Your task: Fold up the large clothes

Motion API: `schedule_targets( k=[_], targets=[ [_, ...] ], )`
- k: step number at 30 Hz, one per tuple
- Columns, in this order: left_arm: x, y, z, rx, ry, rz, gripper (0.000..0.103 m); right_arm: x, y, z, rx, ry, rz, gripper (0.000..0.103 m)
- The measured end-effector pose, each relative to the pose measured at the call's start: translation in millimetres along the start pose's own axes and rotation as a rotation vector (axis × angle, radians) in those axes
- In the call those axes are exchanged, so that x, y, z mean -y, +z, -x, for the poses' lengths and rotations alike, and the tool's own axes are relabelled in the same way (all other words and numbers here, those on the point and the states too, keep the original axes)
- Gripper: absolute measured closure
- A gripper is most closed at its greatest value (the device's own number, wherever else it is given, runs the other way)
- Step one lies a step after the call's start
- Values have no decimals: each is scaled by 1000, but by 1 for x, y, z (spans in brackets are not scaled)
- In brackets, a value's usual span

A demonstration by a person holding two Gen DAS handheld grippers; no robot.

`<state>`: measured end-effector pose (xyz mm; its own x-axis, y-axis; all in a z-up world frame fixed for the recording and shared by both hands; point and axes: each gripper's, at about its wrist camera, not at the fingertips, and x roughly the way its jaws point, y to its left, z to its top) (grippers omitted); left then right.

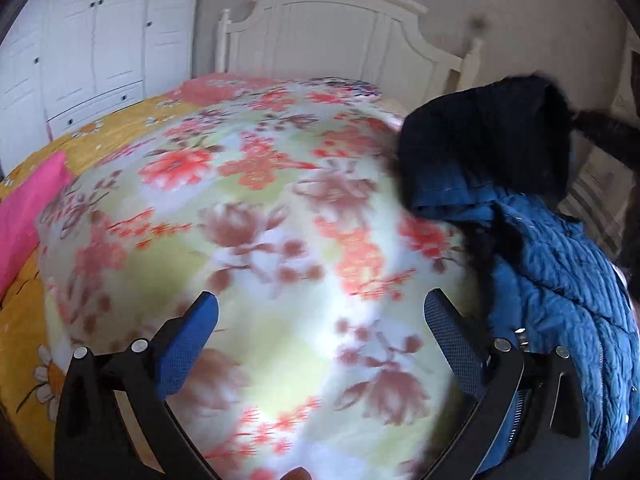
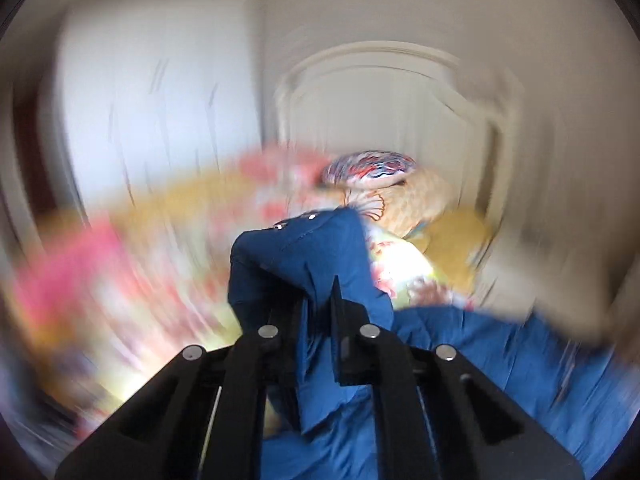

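A blue quilted jacket (image 1: 552, 264) with a dark hood lies along the right side of the floral bedspread (image 1: 256, 216); part of it is lifted up at the right. My left gripper (image 1: 320, 312) hangs open over the bedspread, nothing between its blue-padded fingers (image 1: 192, 340), the jacket just to its right. In the blurred right wrist view, my right gripper (image 2: 320, 300) is shut on a fold of the blue jacket (image 2: 304, 256), which rises in a bunch above the jaws and drapes away below.
A white headboard (image 1: 332, 32) stands at the far end of the bed, white wardrobes (image 1: 92, 40) at the left. A pink cloth (image 1: 28, 204) lies at the bed's left edge on a yellow sheet (image 1: 120, 124). Pillows (image 2: 368, 172) sit near the headboard.
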<state>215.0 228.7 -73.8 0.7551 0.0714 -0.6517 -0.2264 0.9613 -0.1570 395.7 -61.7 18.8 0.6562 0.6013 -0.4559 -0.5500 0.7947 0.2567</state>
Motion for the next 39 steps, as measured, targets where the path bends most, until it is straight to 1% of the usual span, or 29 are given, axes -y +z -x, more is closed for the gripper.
schedule_targets(
  k=[2,4,6,7,8,9,10,11,12,13,15,16,17,19,21,24,25,26,27,28,29,30,31,33,35,36,38,39],
  targets=[
    [27,4,-3,2,-49,-61,4,60,5,54,72,99,-251,95],
    [55,8,-6,8,-83,-134,4,109,-7,102,128,131,-415,95],
    [81,14,-10,5,-109,-209,4,163,-28,150,189,130,-583,94],
    [97,17,-13,6,-122,-246,4,189,-44,172,218,108,-660,92],
    [110,20,-15,9,-134,-272,4,216,-63,195,247,34,-721,88],
    [120,23,-18,11,-148,-292,4,237,-79,214,266,-60,-773,72],
    [134,26,-22,8,-167,-312,4,255,-99,228,275,-136,-828,33],
    [146,29,-28,3,-181,-328,4,275,-125,241,262,-199,-900,20],
    [154,30,-33,-4,-189,-339,4,283,-138,245,249,-202,-918,18],
    [167,31,-41,-19,-196,-360,4,288,-155,249,212,-226,-914,18],
    [186,31,-54,-49,-195,-398,4,283,-170,248,159,-281,-860,21],
    [197,30,-62,-60,-181,-427,4,280,-178,248,137,-290,-838,24],
    [207,30,-69,-60,-160,-456,4,278,-185,247,120,-288,-829,24],
    [221,33,-76,-47,-126,-491,4,276,-197,250,88,-327,-802,26],
    [231,41,-81,-35,-112,-488,4,276,-201,249,72,-351,-786,26],
    [250,56,-91,-23,-124,-482,4,279,-201,232,40,-330,-767,28],
    [255,57,-97,-33,-109,-492,4,278,-200,223,28,-324,-759,33],
    [262,57,-105,-49,-95,-500,4,277,-199,212,2,-313,-745,36],
    [268,56,-113,-64,-91,-506,4,277,-197,201,-22,-306,-726,42],
    [273,53,-121,-81,-88,-513,4,273,-196,194,-49,-311,-699,53],
    [277,50,-127,-94,-81,-522,4,270,-196,184,-86,-341,-664,64],
    [280,48,-129,-99,-76,-530,4,266,-195,182,-92,-362,-642,75],
    [283,46,-128,-91,-71,-537,4,260,-191,187,-69,-359,-626,83],
    [281,49,-117,-58,-87,-526,4,242,-183,201,-28,-362,-577,85],
    [276,57,-101,-15,-119,-503,4,226,-181,217,5,-339,-567,86],
    [274,61,-95,0,-124,-498,4,222,-184,221,1,-341,-563,86],
    [274,69,-89,18,-131,-503,4,222,-197,218,-54,-358,-567,86],
    [276,72,-91,15,-124,-512,4,228,-207,211,-103,-370,-581,80]
  ],
)
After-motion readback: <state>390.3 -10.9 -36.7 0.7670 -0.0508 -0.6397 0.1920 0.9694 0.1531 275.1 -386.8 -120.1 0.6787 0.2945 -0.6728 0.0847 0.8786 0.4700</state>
